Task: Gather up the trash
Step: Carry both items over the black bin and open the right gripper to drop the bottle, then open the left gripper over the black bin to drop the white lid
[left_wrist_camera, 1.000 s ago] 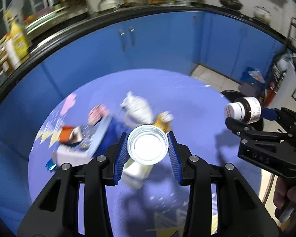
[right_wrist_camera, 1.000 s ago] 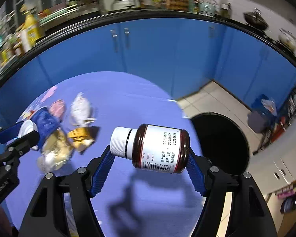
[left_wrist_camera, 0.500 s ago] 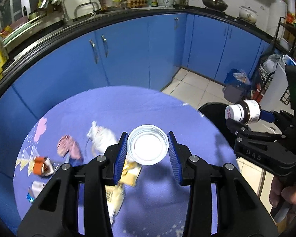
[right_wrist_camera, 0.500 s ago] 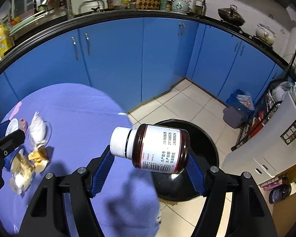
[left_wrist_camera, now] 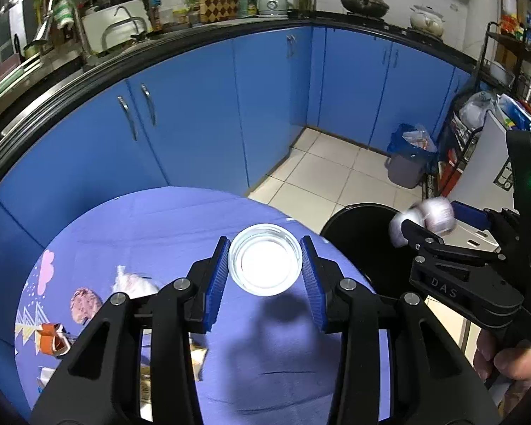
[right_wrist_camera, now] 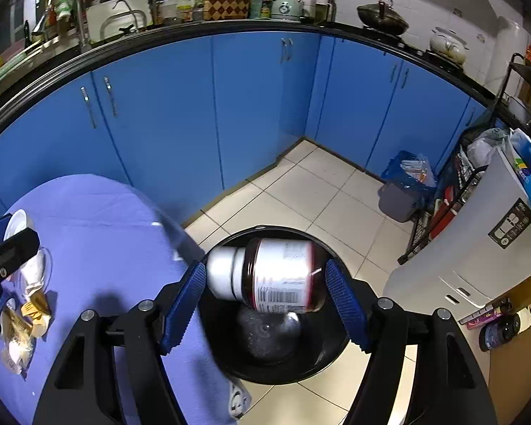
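Observation:
My left gripper (left_wrist_camera: 265, 276) is shut on a clear plastic cup (left_wrist_camera: 264, 259), seen mouth-on, above the purple table (left_wrist_camera: 258, 361). My right gripper (right_wrist_camera: 265, 299) is open over the black round bin (right_wrist_camera: 272, 361). The brown pill bottle with a white cap (right_wrist_camera: 276, 276) is blurred and tilted between the spread blue pads, free of them, above the bin's mouth. In the left wrist view the bottle (left_wrist_camera: 424, 217) is a blur at the right gripper's tip, beside the bin (left_wrist_camera: 357, 233).
Crumpled white paper (left_wrist_camera: 134, 283), a pink scrap (left_wrist_camera: 85, 302), an orange wrapper (left_wrist_camera: 51, 340) and yellow wrappers (right_wrist_camera: 32, 313) lie on the table's left part. Blue cabinets (right_wrist_camera: 230, 113) stand behind. A grey bin with a blue bag (right_wrist_camera: 403, 191) and a white appliance (right_wrist_camera: 478, 248) stand on the tiled floor.
Both grippers have swung right, off the table toward the bin. My right gripper has opened and the bottle has dropped from its pads, tilting. The left still holds the cup.

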Demonstrator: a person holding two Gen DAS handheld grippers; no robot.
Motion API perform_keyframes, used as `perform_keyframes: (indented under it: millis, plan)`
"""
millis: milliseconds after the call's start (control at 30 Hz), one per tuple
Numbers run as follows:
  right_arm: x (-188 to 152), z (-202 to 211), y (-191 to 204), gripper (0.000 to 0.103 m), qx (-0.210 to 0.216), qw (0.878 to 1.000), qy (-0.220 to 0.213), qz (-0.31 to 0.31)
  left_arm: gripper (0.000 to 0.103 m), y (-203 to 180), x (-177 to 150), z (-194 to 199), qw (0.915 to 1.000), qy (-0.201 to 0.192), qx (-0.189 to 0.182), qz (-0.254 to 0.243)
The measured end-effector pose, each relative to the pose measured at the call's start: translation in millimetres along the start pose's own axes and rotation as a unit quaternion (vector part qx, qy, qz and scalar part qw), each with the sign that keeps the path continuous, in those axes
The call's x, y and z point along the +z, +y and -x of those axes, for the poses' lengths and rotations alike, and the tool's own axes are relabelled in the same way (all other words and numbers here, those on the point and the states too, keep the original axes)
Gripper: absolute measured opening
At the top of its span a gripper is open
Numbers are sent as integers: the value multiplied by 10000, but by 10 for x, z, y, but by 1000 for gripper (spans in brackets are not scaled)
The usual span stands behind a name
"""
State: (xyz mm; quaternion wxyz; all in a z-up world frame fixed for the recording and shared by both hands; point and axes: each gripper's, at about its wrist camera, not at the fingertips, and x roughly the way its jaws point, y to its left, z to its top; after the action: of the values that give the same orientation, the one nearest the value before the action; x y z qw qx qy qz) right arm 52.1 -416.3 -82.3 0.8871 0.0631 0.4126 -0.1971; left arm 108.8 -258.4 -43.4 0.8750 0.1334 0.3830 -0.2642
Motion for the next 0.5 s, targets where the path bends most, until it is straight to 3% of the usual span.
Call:
perform_keyframes:
  millis: [300,500]
  plan:
    - [-37,12,-320,73,-199,9993,-74,-306,41,-325,119,-143,9996,66,-208,-160]
    - [-103,42,-495,73,-452,9983,-73,-372,41,-650,271,-296,9980,123,-565,-269]
